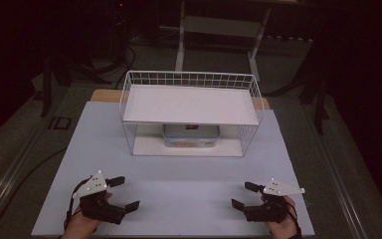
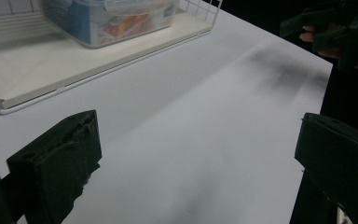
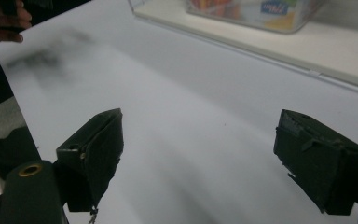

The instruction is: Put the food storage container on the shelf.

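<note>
A white table (image 1: 179,199) is covered in the middle by a two-level white wire rack (image 1: 191,107). A clear plastic container (image 1: 191,135) with colourful contents is set on the rack's lower shelf, under the upper board, well apart from both tools. The left gripper (image 1: 127,193) is held near the table's front left edge, jaws spread wide and empty. The right gripper (image 1: 242,194) is held near the front right edge, likewise spread and grasping nothing.
</note>
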`<state>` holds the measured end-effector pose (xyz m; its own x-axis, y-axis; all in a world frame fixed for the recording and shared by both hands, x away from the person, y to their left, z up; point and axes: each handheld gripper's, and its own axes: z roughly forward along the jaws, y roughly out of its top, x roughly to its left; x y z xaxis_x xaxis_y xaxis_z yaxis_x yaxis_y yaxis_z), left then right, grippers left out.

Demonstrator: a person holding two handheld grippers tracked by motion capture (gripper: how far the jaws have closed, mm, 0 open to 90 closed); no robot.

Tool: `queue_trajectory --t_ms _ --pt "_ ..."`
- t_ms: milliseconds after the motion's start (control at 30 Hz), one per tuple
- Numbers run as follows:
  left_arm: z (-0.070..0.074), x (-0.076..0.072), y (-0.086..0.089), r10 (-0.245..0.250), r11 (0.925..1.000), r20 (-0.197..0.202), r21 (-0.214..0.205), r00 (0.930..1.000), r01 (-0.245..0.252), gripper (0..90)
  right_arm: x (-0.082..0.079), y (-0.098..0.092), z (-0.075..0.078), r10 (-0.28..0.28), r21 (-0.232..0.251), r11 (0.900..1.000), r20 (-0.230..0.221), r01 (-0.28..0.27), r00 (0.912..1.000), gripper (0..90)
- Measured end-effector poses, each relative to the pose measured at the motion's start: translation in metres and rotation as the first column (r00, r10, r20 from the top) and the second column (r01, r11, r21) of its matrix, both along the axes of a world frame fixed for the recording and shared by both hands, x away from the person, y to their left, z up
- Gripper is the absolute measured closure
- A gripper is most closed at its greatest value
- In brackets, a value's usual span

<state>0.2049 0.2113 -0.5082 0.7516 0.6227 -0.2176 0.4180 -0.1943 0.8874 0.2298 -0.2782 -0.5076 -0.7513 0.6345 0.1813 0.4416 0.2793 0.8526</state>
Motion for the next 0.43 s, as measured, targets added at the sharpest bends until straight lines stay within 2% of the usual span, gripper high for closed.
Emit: queue_trajectory --t_ms 167,300,433 --pt "0.0001 0.0011 0.0026 0.019 0.9996 0.005 -0.019 0.9998 -0.019 0.5 0.0022 0.0022 -0.0027 0.014 -0.006 0.9999 -0.015 -0.014 0.9998 15.4" --pt "-0.0012 0.0023 0.0027 0.017 0.9989 -0.012 -0.045 0.9998 -0.017 0.5 0.0036 -0.0002 -0.0026 0.001 0.006 1.0000 -0.017 -0.001 0.9999 15.5" --pt "-0.0020 0.0018 -0.0016 0.003 0.9993 -0.016 -0.038 0.9999 -0.004 0.5 0.0039 -0.0014 -0.0012 -0.009 0.014 0.9999 -0.004 0.009 0.9999 15.5"
